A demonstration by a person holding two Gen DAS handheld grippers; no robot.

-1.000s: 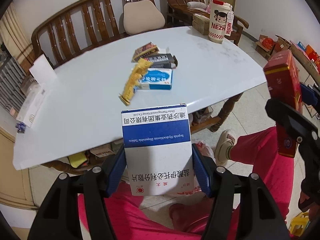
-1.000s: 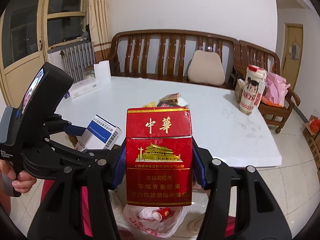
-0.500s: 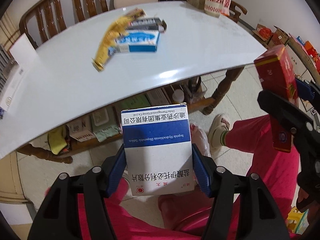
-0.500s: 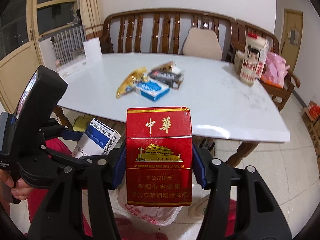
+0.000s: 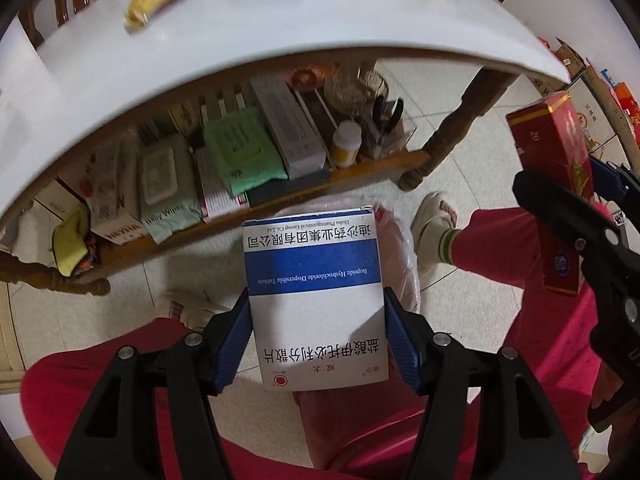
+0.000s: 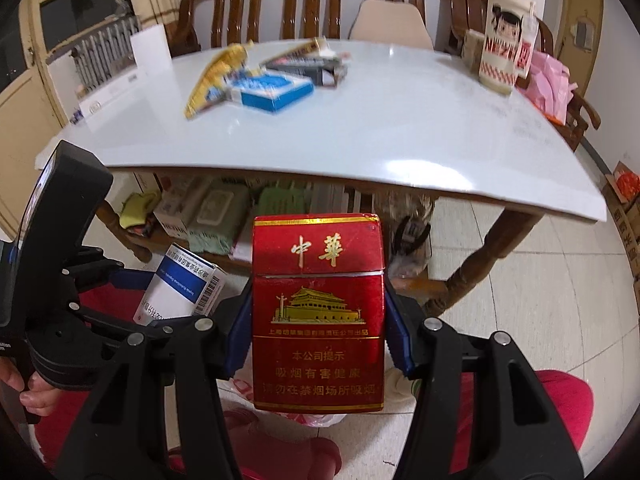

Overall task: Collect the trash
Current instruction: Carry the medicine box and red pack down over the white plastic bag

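My left gripper (image 5: pixel 318 336) is shut on a white and blue medicine box (image 5: pixel 314 292), held over a thin plastic bag (image 5: pixel 400 256) on the floor between the person's legs. My right gripper (image 6: pixel 318 336) is shut on a red cigarette pack (image 6: pixel 318 316); the pack also shows at the right of the left wrist view (image 5: pixel 554 172). The bag shows below the pack in the right wrist view (image 6: pixel 320 420). On the white table (image 6: pixel 400 128) lie a yellow wrapper (image 6: pixel 212 76), a blue box (image 6: pixel 272 92) and a dark pack (image 6: pixel 308 66).
A shelf under the table (image 5: pixel 360 168) holds packets, boxes and a small bottle (image 5: pixel 346 144). A tall printed cup (image 6: pixel 504 40) stands at the table's far right. A wooden bench (image 6: pixel 304 0) is behind the table. The person's red-trousered legs are below both grippers.
Both grippers have dropped below the table edge and tilted down, each still holding its box. The under-table shelf and the bag have come into view.
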